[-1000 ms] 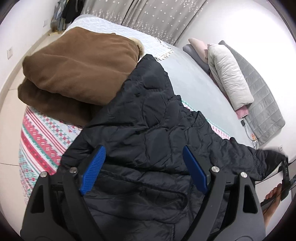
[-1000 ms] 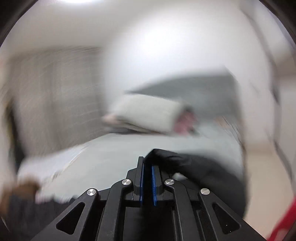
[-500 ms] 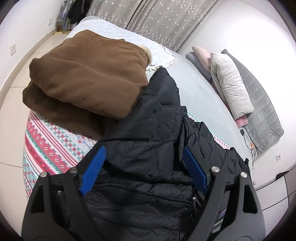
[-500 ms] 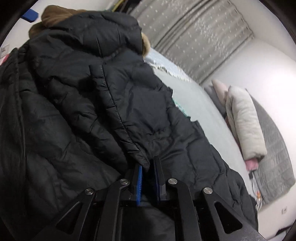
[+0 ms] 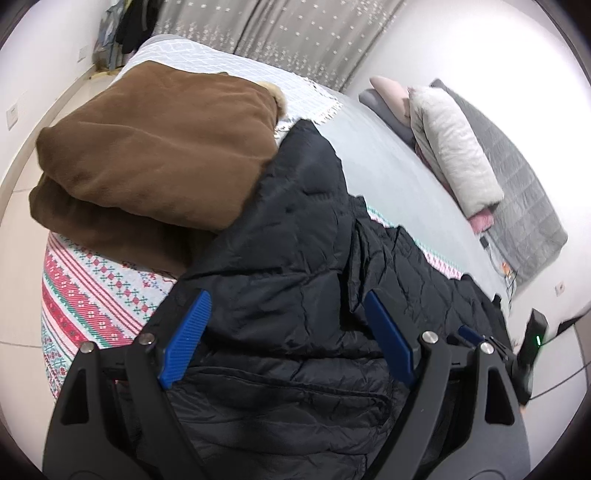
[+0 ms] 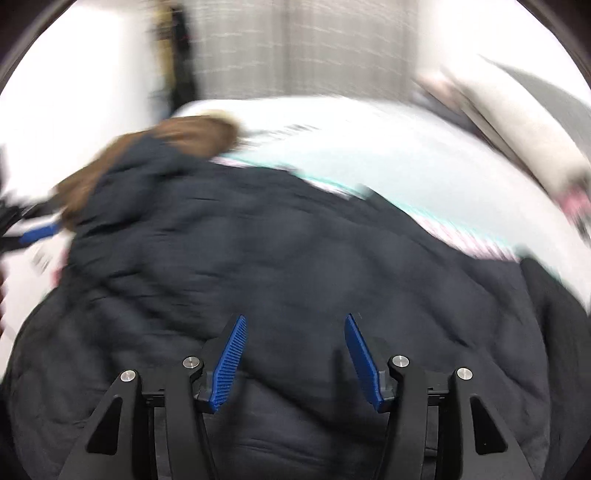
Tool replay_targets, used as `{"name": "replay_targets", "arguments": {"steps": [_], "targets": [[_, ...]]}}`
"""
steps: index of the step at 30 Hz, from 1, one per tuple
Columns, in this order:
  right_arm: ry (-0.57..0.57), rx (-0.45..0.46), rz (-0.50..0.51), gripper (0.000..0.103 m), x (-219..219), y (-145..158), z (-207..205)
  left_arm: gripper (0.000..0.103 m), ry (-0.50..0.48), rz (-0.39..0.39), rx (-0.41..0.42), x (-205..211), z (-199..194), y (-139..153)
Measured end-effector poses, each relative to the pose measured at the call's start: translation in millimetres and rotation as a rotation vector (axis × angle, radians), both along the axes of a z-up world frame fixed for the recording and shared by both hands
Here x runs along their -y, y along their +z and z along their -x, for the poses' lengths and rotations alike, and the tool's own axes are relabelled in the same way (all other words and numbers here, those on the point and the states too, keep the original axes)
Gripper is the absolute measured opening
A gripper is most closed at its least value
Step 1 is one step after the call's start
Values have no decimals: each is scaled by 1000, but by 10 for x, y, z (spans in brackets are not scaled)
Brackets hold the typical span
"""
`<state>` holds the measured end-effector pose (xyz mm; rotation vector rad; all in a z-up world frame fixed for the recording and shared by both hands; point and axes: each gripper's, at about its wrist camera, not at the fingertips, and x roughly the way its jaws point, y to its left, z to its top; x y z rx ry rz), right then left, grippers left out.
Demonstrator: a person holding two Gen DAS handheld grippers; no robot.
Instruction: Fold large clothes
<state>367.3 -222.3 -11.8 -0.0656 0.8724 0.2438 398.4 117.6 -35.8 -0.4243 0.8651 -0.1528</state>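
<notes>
Black quilted jacket (image 5: 295, 295): laid across the near end of the bed (image 5: 399, 177), collar end pointing to 12 o'clock, bulk spreading toward 6 o'clock under both tools.

Change noted: half a second ago the right gripper (image 6: 293, 354) was clamped on a fold of the jacket; its blue pads (image 6: 231, 363) are now parted with nothing between them, and the right sleeve side is seen folded inward over the body, a raised ridge running from 12 to 5 o'clock in the left wrist view. The right wrist view is motion-blurred, so a withdrawal is judged to be under way. The left gripper (image 5: 284, 343) is held wide apart above the jacket's hem area, as before, gripping nothing.

Meaning for the task: one sleeve fold is judged delivered and released; the other side and the lengthwise fold are judged outstanding.

Surroundings:
- Brown blanket (image 5: 147, 158), folded and stacked, at 10 o'clock of the jacket, touching its left edge; the left shoulder appears to lean against it.
- Patterned red-and-white cover (image 5: 85, 295), at 8 o'clock, beneath blanket and jacket.
- Pillows (image 5: 450, 147), at 2 o'clock, well apart.
- Curtain (image 5: 295, 33), at 12 o'clock, beyond the bed.
- Cables (image 5: 506, 269) at 3 o'clock, by the bed's edge.

Obstruction: the blanket is judged to crowd the left side, leaving little flat room for the remaining sleeve to be folded. The puffy fill is judged likely to spring back open.
</notes>
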Motion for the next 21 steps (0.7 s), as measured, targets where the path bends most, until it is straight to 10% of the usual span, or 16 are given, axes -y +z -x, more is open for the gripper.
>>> {"name": "replay_targets", "arguments": {"steps": [6,21], "targets": [[-244,-186,-104,56,765,-515,-187,85,-18,-97,-32,139,-128,-151],[-370,-92,-35,56,1084,-198,157,85,-145,-190,-23,372,-1,-178]]}}
